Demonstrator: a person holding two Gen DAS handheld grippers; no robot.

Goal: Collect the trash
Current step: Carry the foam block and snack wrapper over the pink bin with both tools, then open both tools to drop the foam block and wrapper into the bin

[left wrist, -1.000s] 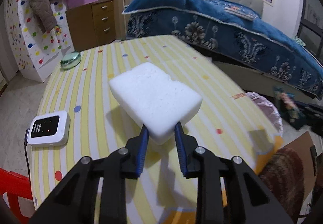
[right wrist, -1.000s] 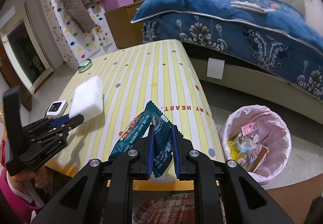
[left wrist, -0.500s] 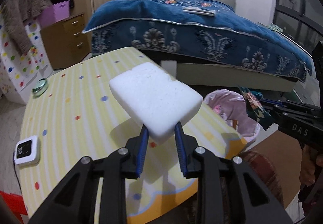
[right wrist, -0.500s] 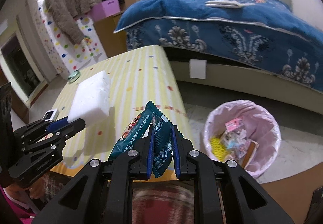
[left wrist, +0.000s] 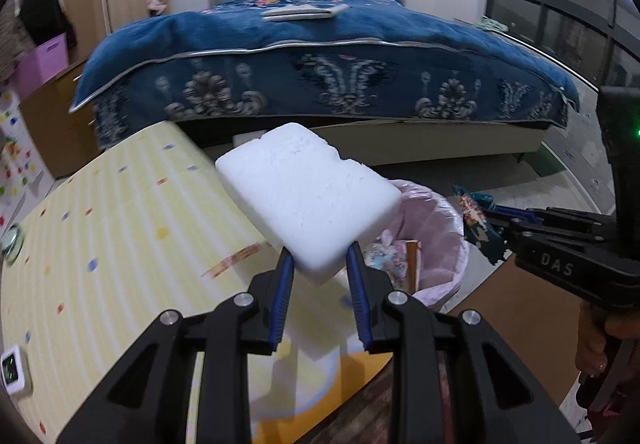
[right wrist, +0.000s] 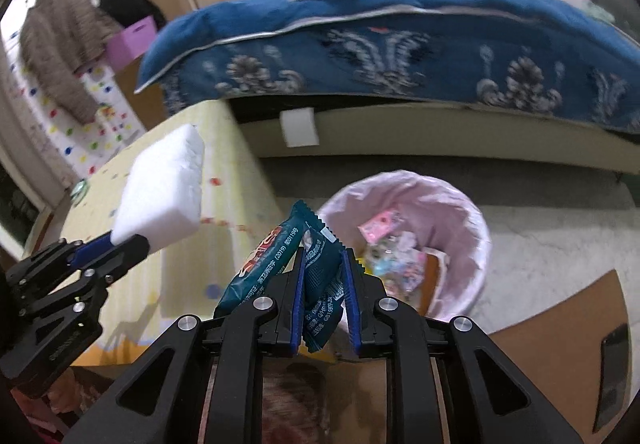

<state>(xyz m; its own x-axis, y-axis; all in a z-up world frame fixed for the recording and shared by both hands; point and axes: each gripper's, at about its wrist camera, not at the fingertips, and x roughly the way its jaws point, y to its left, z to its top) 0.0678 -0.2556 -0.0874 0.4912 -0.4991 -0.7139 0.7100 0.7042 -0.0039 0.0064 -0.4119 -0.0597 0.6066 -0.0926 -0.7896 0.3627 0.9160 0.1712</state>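
- Bedroom setting: a bed (left wrist: 320, 56) under a dark blue patterned blanket fills the background, and a table (left wrist: 120, 228) with a yellow striped, dotted cloth sits in front of it.
- White foam block (left wrist: 308, 196), thick and rectangular with a chipped far edge, is held above the table's corner; the left gripper (left wrist: 320, 272) has its blue-padded fingers clamped on the block's near end.
- Teal snack wrapper (right wrist: 288, 264), crinkled with a serrated end and red and white print, is pinched between the closed fingers of the right gripper (right wrist: 322, 288).
- Trash bin (right wrist: 472, 220) with a pink liner stands on the floor just beside the table, already holding colourful packaging; both held items hang near it, neither inside.
- Small white device (left wrist: 14, 368) lies at the table's left edge, partly cut off.
- Wrapper text is too small to read, and the bin's contents are blurred.
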